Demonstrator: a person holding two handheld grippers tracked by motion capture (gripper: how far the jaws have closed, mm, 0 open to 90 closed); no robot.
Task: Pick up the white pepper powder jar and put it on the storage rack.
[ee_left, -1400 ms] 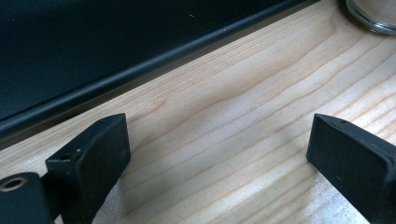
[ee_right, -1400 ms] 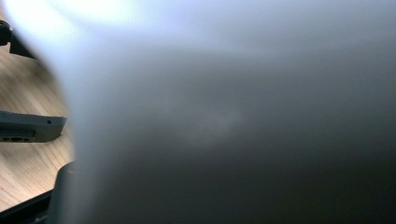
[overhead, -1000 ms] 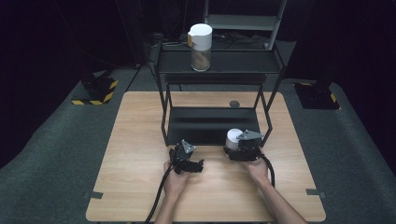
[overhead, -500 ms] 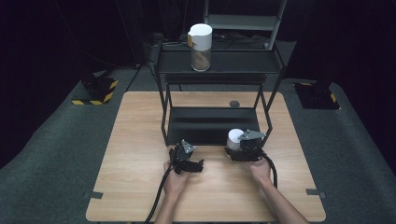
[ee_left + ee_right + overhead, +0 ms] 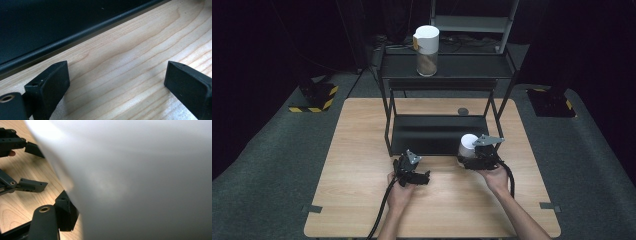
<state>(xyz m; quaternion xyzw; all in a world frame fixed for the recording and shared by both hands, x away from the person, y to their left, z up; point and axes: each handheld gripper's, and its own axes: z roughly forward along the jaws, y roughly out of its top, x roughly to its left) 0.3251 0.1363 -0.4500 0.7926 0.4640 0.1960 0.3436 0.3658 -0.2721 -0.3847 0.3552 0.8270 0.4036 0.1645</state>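
The right gripper view has the smooth white cylindrical container pressed between the right gripper jaws near the black metal shelf rack, likely light, rigid and slippery, best clamped mid-body, while the left gripper gapes wide, empty.

Black two-tier rack on wooden table; white-lidded canister on top shelf.

Pale grained wood table — matt black rack
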